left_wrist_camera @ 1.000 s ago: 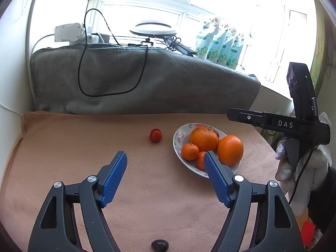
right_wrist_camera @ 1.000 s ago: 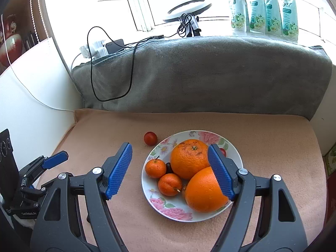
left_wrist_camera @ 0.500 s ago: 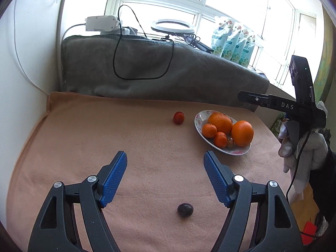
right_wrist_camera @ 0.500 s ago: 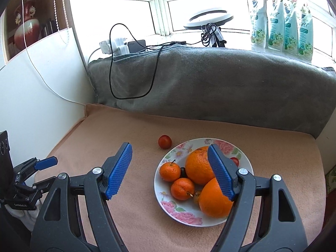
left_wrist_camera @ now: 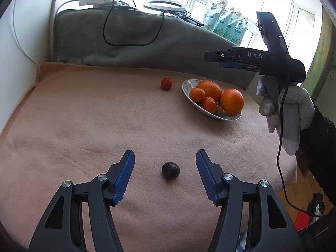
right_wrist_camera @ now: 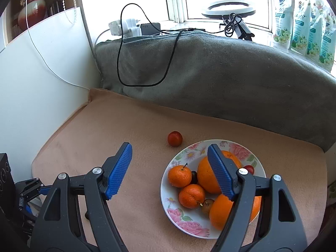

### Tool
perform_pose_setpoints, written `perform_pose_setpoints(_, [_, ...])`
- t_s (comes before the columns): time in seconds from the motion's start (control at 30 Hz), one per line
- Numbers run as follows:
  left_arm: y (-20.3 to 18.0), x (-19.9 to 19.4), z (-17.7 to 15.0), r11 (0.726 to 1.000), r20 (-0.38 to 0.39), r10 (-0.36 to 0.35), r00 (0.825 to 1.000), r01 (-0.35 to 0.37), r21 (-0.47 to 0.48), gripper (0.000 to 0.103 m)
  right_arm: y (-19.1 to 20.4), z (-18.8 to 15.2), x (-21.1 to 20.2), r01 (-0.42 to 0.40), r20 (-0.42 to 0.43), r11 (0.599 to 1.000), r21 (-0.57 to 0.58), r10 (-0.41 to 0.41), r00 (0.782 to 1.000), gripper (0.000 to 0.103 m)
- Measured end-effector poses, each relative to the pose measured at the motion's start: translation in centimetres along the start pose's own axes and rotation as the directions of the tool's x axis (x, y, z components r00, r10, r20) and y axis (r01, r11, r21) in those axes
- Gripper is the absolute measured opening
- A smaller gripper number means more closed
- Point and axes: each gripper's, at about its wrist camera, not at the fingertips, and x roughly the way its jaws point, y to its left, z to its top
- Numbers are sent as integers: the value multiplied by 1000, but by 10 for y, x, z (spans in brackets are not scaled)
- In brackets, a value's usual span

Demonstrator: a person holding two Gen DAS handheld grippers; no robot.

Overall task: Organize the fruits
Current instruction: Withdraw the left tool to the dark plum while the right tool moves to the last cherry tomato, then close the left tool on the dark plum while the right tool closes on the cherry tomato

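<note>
Holding oranges, the floral plate (right_wrist_camera: 212,231) sits below the open right gripper (right_wrist_camera: 170,168); left gripper (left_wrist_camera: 164,169) closing around a dark fruit (left_wrist_camera: 170,170).

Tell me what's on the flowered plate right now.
The plate holds two oranges, two mandarins, a small red fruit, a brownish one; a dark one is mostly hidden.

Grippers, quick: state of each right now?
Left gripper: jaws closing around the dark fruit, pads not yet touching it.
Right gripper: open, holding nothing, above the blanket beside the plate.
</note>
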Motion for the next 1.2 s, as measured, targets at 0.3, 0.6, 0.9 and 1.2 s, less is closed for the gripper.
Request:
perform_pose_setpoints(0.3, [0,14,-13,1000,-45,-9,999,9,6,54,17,10,53,1,-105,994,-108,-13,994,64])
perform_pose_setpoints(0.6, [8,27,-19,1000,-65,-19,998,18,-15,48,25,17,102,7,-187,990,-143,-33,982,54])
perform_pose_setpoints(0.9, [6,34,-19,999,-72,-36,997,37,6,44,17,22,139,42,-259,992,-120,-73,963,42])
perform_pose_setpoints(1.2, [6,41,-22,999,-93,-42,995,43,9,40,18,26,165,67,-300,990,-127,-102,948,39])
